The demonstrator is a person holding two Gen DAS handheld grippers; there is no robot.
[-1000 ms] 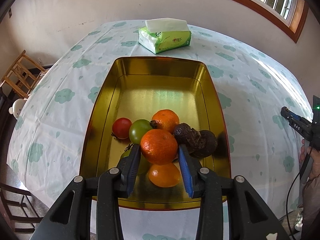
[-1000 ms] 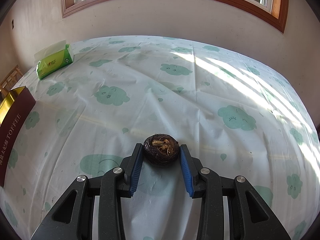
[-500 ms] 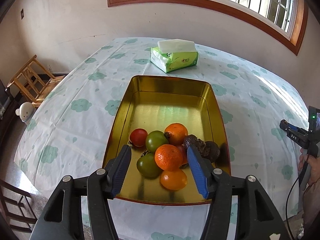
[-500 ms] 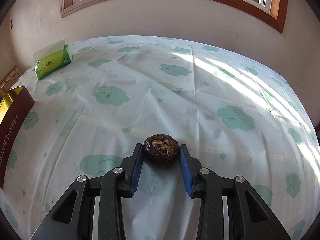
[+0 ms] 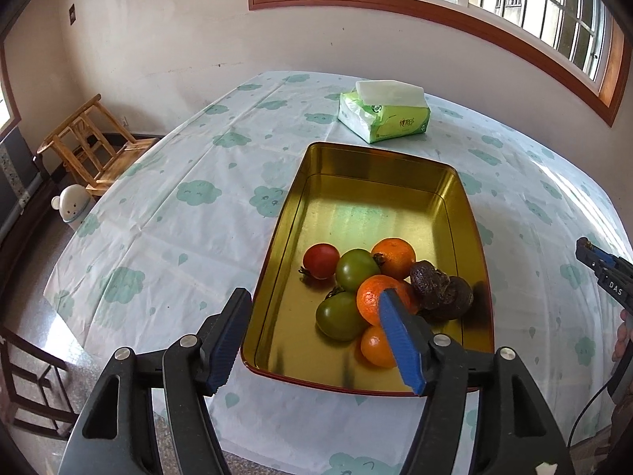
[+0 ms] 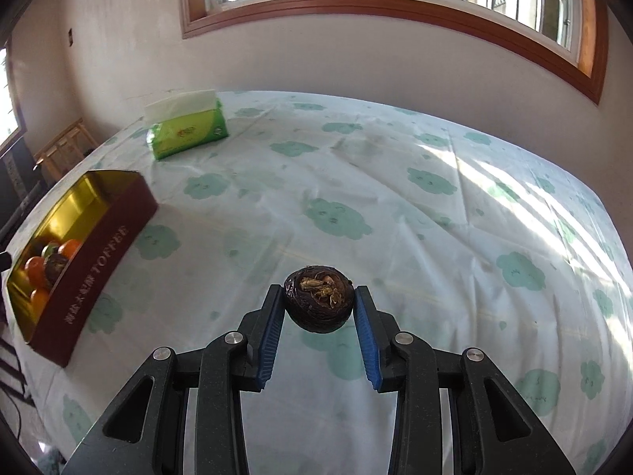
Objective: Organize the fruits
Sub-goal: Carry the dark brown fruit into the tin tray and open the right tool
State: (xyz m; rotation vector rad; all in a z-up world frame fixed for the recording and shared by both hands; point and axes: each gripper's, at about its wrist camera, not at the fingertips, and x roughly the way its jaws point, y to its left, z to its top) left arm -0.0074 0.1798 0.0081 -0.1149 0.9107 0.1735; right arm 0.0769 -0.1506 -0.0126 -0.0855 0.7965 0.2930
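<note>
Tin [image 5: 470, 213] rt rim nr tbl edge

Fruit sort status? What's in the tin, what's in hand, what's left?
Done: the tin holds three oranges, two green tomatoes, a red tomato and two dark wrinkled fruits. In hand: the right gripper is shut on another dark fruit, above the cloth. The left gripper is opening and empty. Left: put that fruit in the tin; no other loose fruit in view.
</note>
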